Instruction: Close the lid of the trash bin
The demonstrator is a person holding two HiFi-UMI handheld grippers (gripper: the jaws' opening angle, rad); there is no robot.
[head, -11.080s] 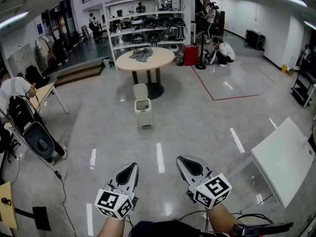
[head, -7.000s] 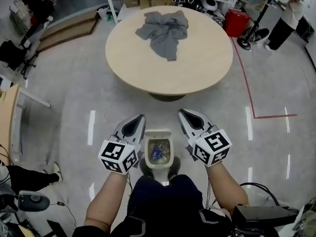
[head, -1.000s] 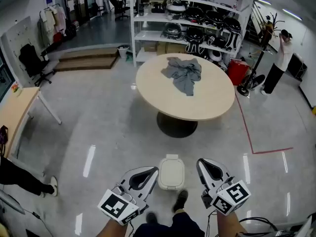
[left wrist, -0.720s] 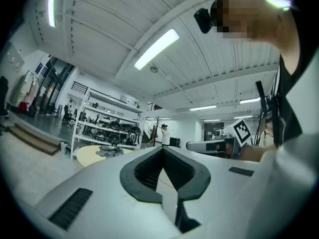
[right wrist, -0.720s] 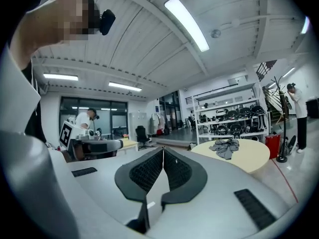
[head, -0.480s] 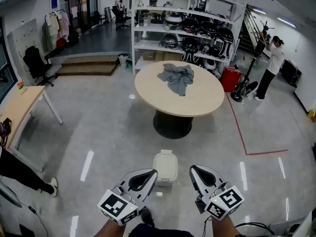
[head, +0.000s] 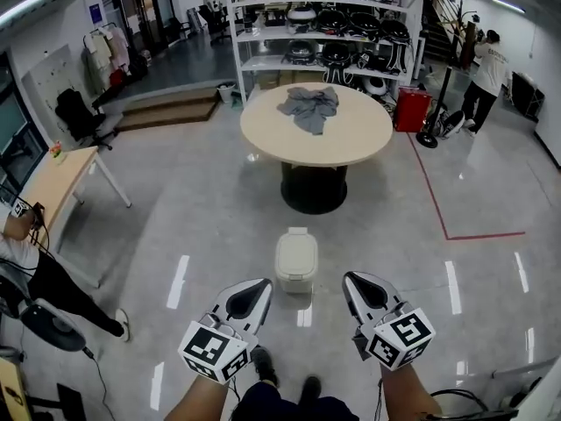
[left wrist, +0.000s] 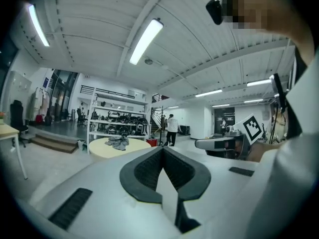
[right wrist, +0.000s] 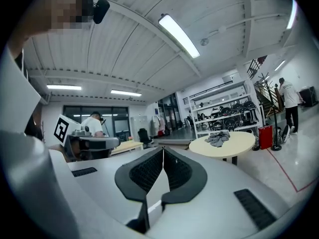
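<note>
In the head view a small cream trash bin (head: 296, 259) stands on the grey floor with its lid down flat. It is just ahead of and between my two grippers. My left gripper (head: 252, 289) is held low at the bin's near left, jaws together, nothing in them. My right gripper (head: 363, 285) is at the bin's near right, also shut and empty. Neither touches the bin. The left gripper view shows its jaws (left wrist: 163, 151) closed, and the right gripper view shows the same (right wrist: 163, 151). The bin is out of sight in both gripper views.
A round table (head: 316, 128) with a grey cloth (head: 308, 105) stands beyond the bin, and shelving (head: 320, 33) stands behind it. A wooden desk (head: 54, 187) and a seated person (head: 35, 266) are at the left. A red floor line (head: 438, 210) runs at the right, near a standing person (head: 485, 73).
The bin's lid, up several seconds ago, has lain flat through the last second. I have backed away, so the bin sits farther ahead of both grippers.
</note>
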